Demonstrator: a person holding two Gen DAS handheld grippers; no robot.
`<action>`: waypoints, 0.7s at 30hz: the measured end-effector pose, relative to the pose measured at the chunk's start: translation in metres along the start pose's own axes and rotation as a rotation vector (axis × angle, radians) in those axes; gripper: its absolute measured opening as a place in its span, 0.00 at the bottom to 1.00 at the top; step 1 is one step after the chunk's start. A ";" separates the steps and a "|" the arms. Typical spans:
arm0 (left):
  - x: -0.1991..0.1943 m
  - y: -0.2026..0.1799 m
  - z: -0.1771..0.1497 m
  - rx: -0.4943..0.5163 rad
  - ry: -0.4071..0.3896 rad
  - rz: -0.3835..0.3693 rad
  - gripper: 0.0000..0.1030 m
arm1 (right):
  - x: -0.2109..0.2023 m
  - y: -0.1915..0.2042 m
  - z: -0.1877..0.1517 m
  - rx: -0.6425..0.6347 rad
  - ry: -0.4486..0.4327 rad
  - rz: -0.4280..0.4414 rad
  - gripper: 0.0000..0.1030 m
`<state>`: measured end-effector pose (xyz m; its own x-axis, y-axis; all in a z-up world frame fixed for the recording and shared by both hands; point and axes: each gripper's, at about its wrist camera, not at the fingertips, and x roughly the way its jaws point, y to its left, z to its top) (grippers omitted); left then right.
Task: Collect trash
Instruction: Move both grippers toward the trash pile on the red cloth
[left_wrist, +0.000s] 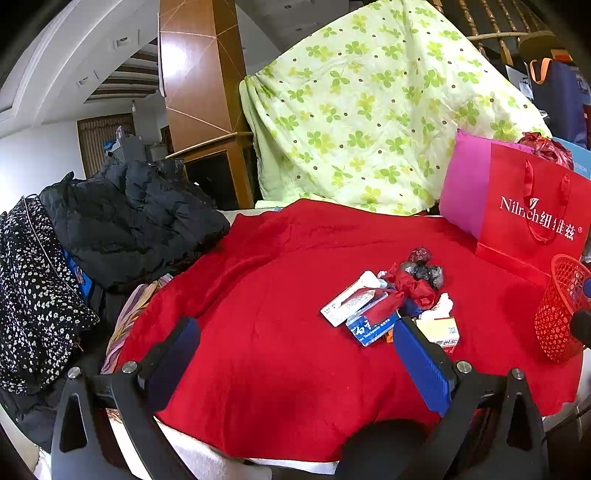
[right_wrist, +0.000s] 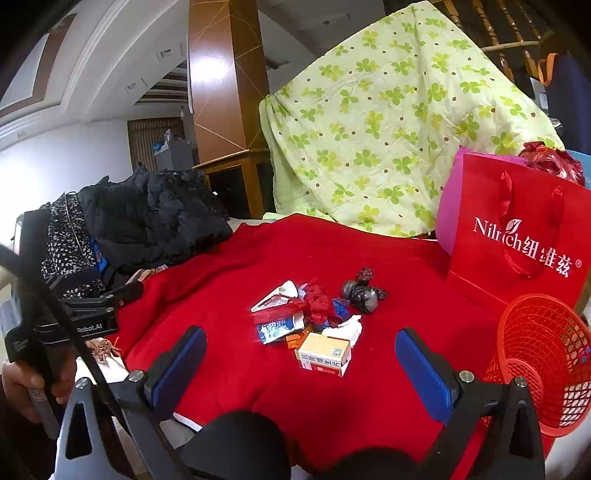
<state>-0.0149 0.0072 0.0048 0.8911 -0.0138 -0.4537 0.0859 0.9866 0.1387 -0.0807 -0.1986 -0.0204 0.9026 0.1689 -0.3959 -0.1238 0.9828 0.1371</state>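
- Right claw (right_wrist: 301, 363) spread wide, empty, blue pads (right_wrist: 424, 369) apart, above the red cloth (right_wrist: 406, 387).
- Just ahead, between the pads: a yellow-and-white box (right_wrist: 325, 354) lying flat on the cloth.
- Beyond the box: trash pile (right_wrist: 314, 314) — crumpled red wrap, a blue-and-white carton, a white tissue, all touching.
- Further ahead and slightly right: dark wadded bags (right_wrist: 362, 291), beside the pile.
- Right of the right pad: red mesh basket (right_wrist: 535, 362), tilted, mouth toward the pile.
- Behind the basket: upright red paper bag (right_wrist: 517, 236), a pink pillow (right_wrist: 448, 206) behind it.
- Far ahead: green clover quilt (right_wrist: 388, 129) draped high.
- Far left: black jacket (right_wrist: 159, 218) heaped at the cloth's edge.
- Left claw (left_wrist: 297, 349) likewise spread wide, empty, over bare red cloth.
- Trash pile (left_wrist: 391, 299) ahead and right of it, partly hidden behind its right pad (left_wrist: 421, 358).
- Basket (left_wrist: 561, 310) at far right; jacket (left_wrist: 140, 218) ahead to the left, spotted cloth (left_wrist: 33, 288) nearer left.
- At the right view's left edge: a hand (right_wrist: 22, 384) gripping the left claw's handle.
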 end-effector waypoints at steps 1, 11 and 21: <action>0.001 0.000 0.000 0.001 0.002 0.000 1.00 | 0.001 0.000 -0.001 0.000 0.001 0.000 1.00; 0.008 -0.001 -0.004 0.007 0.023 -0.006 1.00 | 0.010 -0.004 -0.006 0.013 0.026 0.001 1.00; 0.016 -0.001 -0.010 0.012 0.044 -0.009 1.00 | 0.018 -0.005 -0.009 0.021 0.047 0.003 1.00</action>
<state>-0.0048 0.0078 -0.0111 0.8698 -0.0157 -0.4931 0.0996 0.9845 0.1443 -0.0675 -0.2000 -0.0366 0.8821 0.1752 -0.4373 -0.1170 0.9807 0.1569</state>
